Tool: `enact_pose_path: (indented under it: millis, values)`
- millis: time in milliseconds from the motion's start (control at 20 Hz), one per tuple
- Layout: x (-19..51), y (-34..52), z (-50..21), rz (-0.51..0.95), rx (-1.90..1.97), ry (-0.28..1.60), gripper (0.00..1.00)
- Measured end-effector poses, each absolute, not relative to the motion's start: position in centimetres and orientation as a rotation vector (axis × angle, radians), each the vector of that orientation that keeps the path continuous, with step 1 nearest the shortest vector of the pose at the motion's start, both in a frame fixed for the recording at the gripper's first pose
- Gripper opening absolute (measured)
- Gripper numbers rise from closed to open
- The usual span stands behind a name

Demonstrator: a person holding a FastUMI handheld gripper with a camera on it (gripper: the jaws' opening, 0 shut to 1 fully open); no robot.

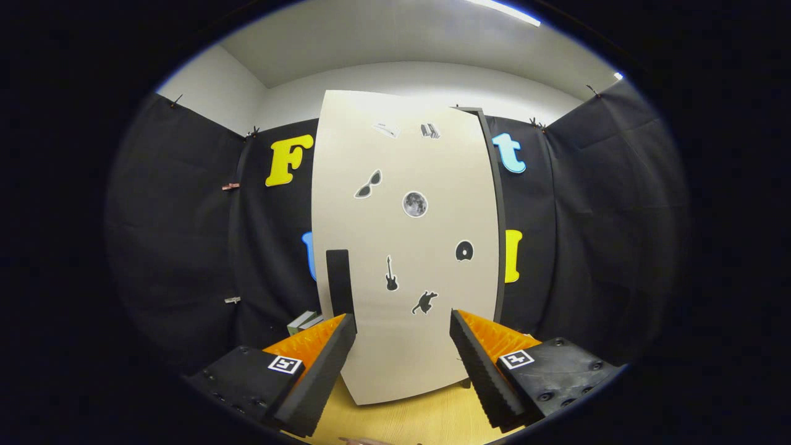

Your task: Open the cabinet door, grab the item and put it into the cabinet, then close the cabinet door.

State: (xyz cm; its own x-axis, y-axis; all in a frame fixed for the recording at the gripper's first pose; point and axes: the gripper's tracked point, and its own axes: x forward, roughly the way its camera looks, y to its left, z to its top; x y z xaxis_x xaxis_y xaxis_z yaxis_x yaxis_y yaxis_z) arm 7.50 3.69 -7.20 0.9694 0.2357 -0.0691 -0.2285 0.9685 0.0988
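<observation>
Two fingers of the tool (403, 337) spread wide apart, clamped on nothing, tips aimed at the lower part of the cabinet door (408, 247).

Far left: black cloth booth wall (185, 216), a few small clips (230, 186) pinned on it.

Left of the door's lower edge, just beyond the left finger (321, 364): a stack of books or similar (304, 321), grey-green, mostly hidden behind that finger. Likely the item, cannot tell for sure.

On the door near its left edge: dark vertical handle (339, 281), just above and beyond the left fingertip, not touched.

Centre: cream door, upright, shut or close to shut as far as visible. Stickers across it: sunglasses (368, 184), moon (414, 204), guitar (391, 274), animal silhouette (424, 302), round dark one (464, 250), two small ones near the top, too small to tell.

Right edge of the door: dark cabinet side panel (494, 216) running top to bottom, seen edge-on.

Right finger (479, 364) just ahead of the door's lower right corner, apart from it.

Near, between the fingers: light wood bench (408, 423), cabinet standing on it.

Far right: more black cloth. White wall and ceiling above.
</observation>
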Motion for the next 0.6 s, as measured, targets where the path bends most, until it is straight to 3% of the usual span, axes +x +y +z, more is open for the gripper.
enact_pose_path:
  millis: [600]
  values:
    - [7.67, 3.14, -7.07, 0.206, 0.114, 0.094, 1.00]
